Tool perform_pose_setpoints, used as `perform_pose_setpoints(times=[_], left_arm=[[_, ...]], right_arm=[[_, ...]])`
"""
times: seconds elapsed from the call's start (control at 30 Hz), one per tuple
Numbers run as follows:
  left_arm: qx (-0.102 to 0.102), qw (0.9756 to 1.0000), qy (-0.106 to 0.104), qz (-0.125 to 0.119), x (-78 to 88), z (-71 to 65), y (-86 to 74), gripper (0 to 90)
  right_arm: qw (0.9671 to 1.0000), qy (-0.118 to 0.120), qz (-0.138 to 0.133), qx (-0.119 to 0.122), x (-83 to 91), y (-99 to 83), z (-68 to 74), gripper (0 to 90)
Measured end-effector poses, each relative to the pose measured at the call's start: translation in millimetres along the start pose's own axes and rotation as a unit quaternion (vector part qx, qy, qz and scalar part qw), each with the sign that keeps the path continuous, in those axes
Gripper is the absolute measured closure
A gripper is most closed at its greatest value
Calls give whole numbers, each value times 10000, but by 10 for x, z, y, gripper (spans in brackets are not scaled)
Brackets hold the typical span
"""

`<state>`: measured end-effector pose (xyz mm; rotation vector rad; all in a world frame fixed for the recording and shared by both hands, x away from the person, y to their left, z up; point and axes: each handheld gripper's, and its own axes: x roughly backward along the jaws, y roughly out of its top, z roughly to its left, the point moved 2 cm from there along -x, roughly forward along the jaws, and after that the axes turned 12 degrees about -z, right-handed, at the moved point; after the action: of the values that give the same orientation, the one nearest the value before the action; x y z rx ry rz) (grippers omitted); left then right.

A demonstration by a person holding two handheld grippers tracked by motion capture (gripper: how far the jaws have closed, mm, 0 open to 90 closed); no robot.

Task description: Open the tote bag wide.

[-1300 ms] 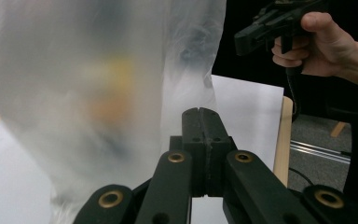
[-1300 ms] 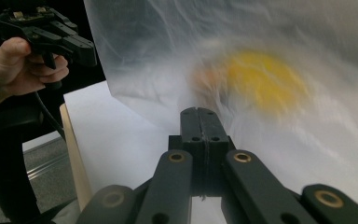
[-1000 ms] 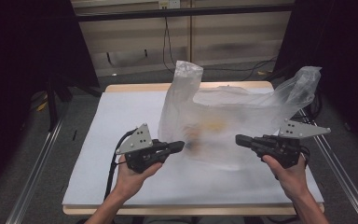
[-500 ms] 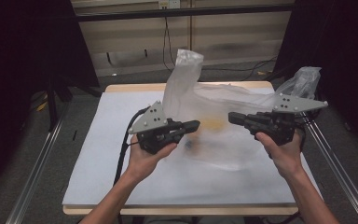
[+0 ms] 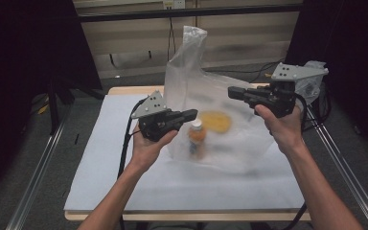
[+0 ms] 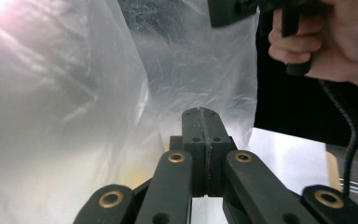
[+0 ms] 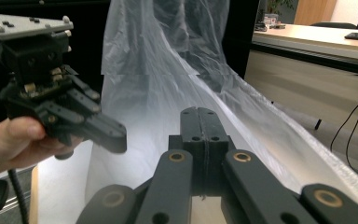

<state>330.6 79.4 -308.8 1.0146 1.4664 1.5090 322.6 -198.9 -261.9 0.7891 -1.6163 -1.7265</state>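
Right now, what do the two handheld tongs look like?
Both the left tongs and the right tongs are matte black with pistol-style handles. Each carries a grey three-cornered plate on top and trails a black cable. Brass-coloured pins mark the linkage arms. Forearms are bare, no sleeves.

Translucent plastic bag (image 5: 215, 110) standing upright on white counter (image 5: 124, 172), one handle (image 5: 191, 40) rising at centre, other handle (image 5: 314, 79) stretching right. Orange-capped bottle (image 5: 196, 139) standing upright inside bag. Yellow round item (image 5: 214, 121) lying inside, just behind bottle.
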Motion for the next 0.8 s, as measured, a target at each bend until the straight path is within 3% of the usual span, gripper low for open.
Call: perform_pose_setpoints(times=[0.13, 0.3, 0.47, 0.57, 0.73, 0.8], left_arm=[[8, 9999, 75, 93, -14, 60, -45, 900], [28, 9997, 134, 191, -8, 113, -103, 900], [31, 9993, 240, 272, 18, 166, -161, 900], [24, 9991, 275, 337, 26, 200, -186, 900], [78, 9990, 310, 311, 46, 229, -182, 900], [89, 9991, 278, 293, 41, 218, -160, 900]], right_arm=[[10000, -44, -29, 26, -37, 74, -49, 900], [9996, -282, -82, 6, -40, 172, -197, 900], [9969, -757, -105, -187, -36, 166, -523, 900], [9947, -983, 52, -299, -74, 88, -665, 900], [9943, -937, 298, -405, -158, -83, -687, 900], [9955, -780, 286, -449, -204, -171, -618, 900]])
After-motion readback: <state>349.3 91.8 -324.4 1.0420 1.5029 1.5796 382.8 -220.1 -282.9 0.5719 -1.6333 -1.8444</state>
